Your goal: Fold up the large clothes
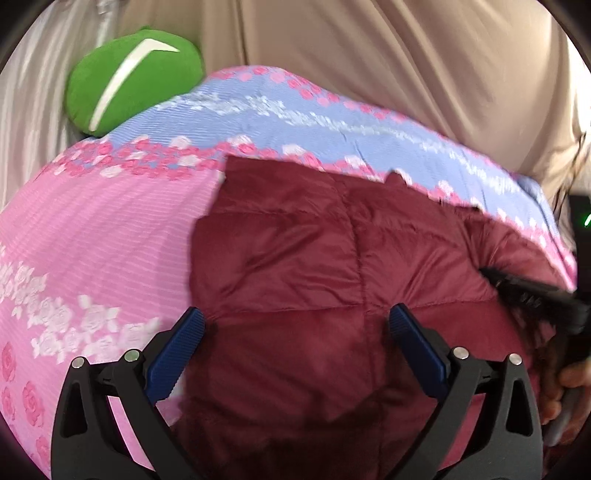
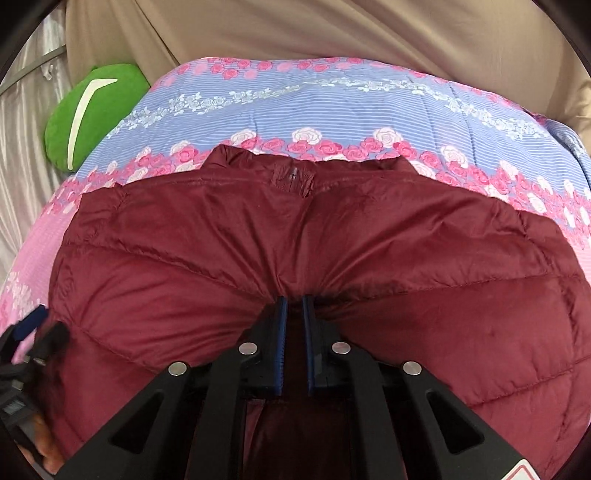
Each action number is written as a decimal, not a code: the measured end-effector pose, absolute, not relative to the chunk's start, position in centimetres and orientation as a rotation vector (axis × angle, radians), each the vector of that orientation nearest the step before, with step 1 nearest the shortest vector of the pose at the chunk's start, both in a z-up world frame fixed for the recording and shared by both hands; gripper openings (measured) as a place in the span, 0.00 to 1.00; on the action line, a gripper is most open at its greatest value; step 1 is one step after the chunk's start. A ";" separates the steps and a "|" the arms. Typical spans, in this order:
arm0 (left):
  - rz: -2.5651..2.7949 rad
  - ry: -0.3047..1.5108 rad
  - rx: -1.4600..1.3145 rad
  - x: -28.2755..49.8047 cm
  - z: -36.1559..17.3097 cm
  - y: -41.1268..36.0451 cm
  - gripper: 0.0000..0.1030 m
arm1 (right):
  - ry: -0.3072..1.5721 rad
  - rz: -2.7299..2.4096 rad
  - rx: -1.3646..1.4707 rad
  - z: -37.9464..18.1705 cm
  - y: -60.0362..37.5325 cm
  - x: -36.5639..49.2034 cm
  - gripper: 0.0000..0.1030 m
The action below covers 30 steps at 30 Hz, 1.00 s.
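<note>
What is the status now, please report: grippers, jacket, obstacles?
Right gripper shut on maroon jacket, fabric bunched. Left gripper open above jacket. Jacket on floral quilt. Green cushion off to side.

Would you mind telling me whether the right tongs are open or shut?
Shut: the right tongs pinch a gathered fold of the maroon puffer jacket.

A bed filled the room's foreground, spread with a floral quilt (image 2: 332, 107) striped pink and periwinkle. Beyond it hung a beige curtain (image 2: 332, 33) in soft folds, and a shiny silver-white drape (image 1: 33, 110) at the left. A green cushion (image 2: 92, 110) lay at the quilt's far-left edge.
</note>
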<state>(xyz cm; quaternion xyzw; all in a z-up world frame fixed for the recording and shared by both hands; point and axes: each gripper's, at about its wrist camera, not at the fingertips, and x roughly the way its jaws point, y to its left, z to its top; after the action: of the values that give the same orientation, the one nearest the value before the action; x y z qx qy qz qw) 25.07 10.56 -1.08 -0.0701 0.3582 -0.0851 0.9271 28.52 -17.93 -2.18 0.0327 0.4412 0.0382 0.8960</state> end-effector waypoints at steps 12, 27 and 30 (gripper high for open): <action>-0.210 0.836 -0.418 25.0 -1.4 18.0 0.95 | 0.890 0.198 0.136 1.3 -17.7 29.7 0.09; -0.361 0.854 -0.433 25.1 -0.7 12.4 0.24 | 0.937 0.252 0.186 -3.0 -17.8 31.2 0.07; -0.413 0.781 -0.435 24.0 2.5 11.1 0.14 | 0.934 0.261 0.195 -3.1 -18.0 31.2 0.07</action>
<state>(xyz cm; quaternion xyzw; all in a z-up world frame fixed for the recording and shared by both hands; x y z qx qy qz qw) 24.02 11.08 2.51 -0.2087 0.3748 -0.1980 0.8813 31.22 -17.95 -3.06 0.0937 0.4484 0.1250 0.8801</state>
